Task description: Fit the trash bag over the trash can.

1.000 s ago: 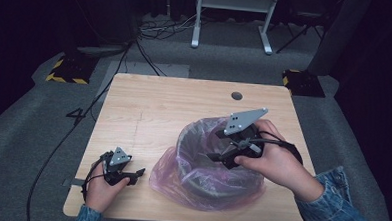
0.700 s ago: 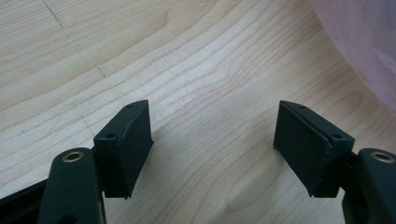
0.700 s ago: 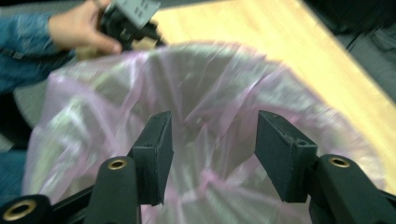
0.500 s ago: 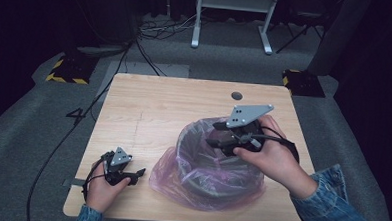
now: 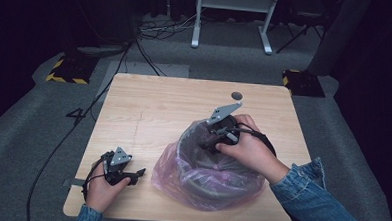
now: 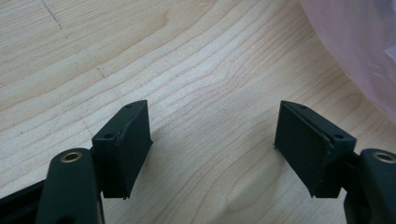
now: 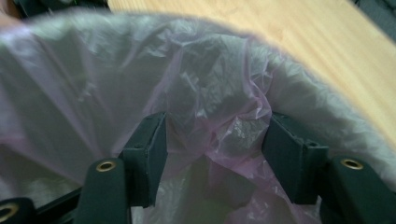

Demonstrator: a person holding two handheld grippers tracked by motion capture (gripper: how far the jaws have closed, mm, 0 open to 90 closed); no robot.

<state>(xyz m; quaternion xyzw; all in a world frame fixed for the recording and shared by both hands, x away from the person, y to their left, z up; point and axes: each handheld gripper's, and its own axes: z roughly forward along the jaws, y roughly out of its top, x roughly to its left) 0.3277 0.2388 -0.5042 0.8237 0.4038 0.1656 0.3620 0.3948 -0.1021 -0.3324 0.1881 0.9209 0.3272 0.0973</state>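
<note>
A dark round bin [image 5: 216,184] lined with a thin pink plastic bag [image 5: 170,175] stands on the near right part of the wooden table [image 5: 159,104]. My right gripper [image 5: 206,141] reaches down into the bin's mouth from its far right rim. In the right gripper view its jaws [image 7: 215,154] stand apart and have just been opening, with a crumpled fold of the bag [image 7: 233,130] between them. My left gripper [image 5: 139,174] rests on the table left of the bin, open, with nothing between its fingers [image 6: 212,144]. The bag's edge [image 6: 364,46] lies just beyond them.
A small dark round hole [image 5: 237,96] sits near the table's far right edge. Bare wood [image 6: 187,70] stretches across the far and left parts of the table. Cables, a white stand's legs [image 5: 233,22] and yellow-black striped blocks [image 5: 65,72] lie on the grey floor beyond.
My right gripper has moved leftward and sunk deeper into the bin's mouth. The left gripper has stayed in place on the table.
</note>
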